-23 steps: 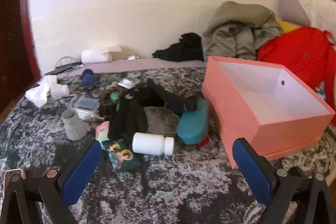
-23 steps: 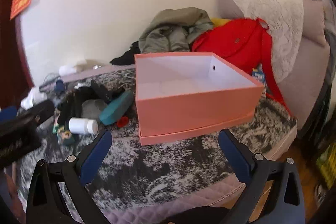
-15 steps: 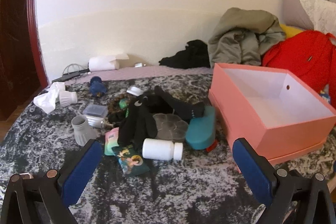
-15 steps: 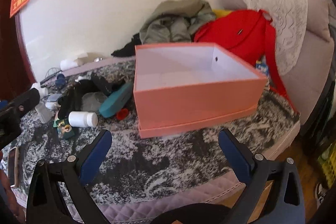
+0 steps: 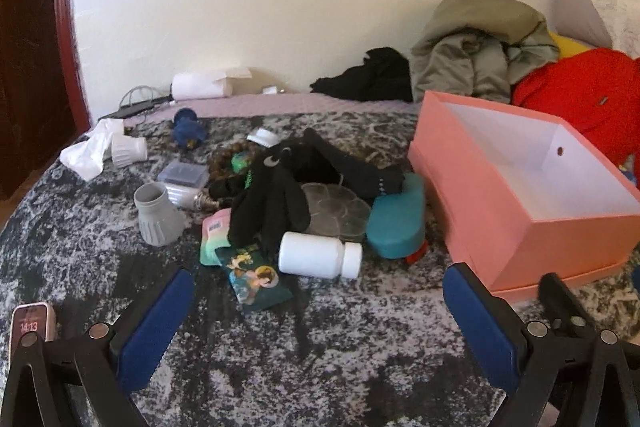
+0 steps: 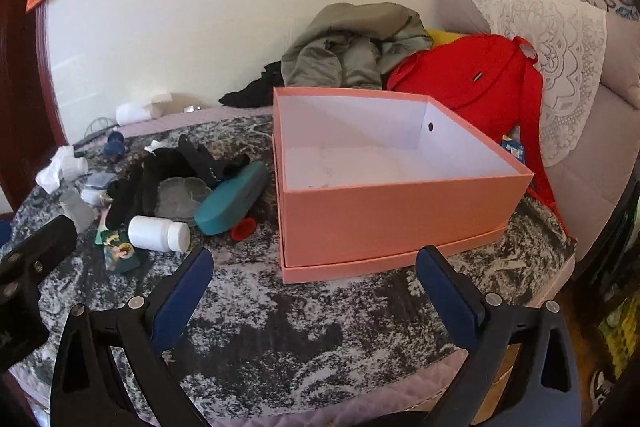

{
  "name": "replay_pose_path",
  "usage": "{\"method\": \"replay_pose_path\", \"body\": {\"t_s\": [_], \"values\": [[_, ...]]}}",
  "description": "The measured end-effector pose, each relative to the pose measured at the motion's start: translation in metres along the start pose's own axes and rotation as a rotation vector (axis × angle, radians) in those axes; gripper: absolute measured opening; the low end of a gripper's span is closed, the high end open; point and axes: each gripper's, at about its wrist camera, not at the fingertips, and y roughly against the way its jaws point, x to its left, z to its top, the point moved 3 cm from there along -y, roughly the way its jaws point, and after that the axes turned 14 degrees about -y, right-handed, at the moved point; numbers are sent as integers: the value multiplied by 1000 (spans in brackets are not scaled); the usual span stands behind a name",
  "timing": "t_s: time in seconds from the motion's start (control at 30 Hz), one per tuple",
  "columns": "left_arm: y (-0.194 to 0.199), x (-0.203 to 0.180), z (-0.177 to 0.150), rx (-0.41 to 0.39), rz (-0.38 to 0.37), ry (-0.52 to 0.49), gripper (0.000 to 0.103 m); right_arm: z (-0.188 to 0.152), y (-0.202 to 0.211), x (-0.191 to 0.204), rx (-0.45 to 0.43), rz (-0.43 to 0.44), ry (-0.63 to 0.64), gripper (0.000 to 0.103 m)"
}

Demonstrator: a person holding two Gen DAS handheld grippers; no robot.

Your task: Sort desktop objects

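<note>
Desktop objects, the white pill bottle (image 5: 320, 255) nearest, lie heaped on the bed just ahead of the left gripper (image 5: 318, 311), whose fingers (image 5: 156, 311) spread wide and empty, like the right gripper (image 6: 314, 293). The pink box (image 6: 400, 203) holds nothing; sorting looks unstarted.

Daylight fills the room, bright on the white wall (image 5: 280, 7); soft shadows sit under the white bottle (image 5: 320, 255) and against the pink box (image 6: 392, 203); both views bow hard at the edges, corners darkening in the right wrist view; the clutter looks slightly soft, perhaps from motion.
</note>
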Motion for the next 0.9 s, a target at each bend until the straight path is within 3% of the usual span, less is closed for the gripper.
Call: {"method": "replay_pose_path", "body": {"t_s": [0.43,0.7,0.9], "values": [[-4,3,-3,-8,30,-14,103,-5,-5,-5,-5,24,2,103],[-6,9,-10,-15,159,-76,103,-3,-12,-6,6,28,-8,103],[0,27,-16,-3,133,-32,103,-5,-11,2,4,35,7,103]]}}
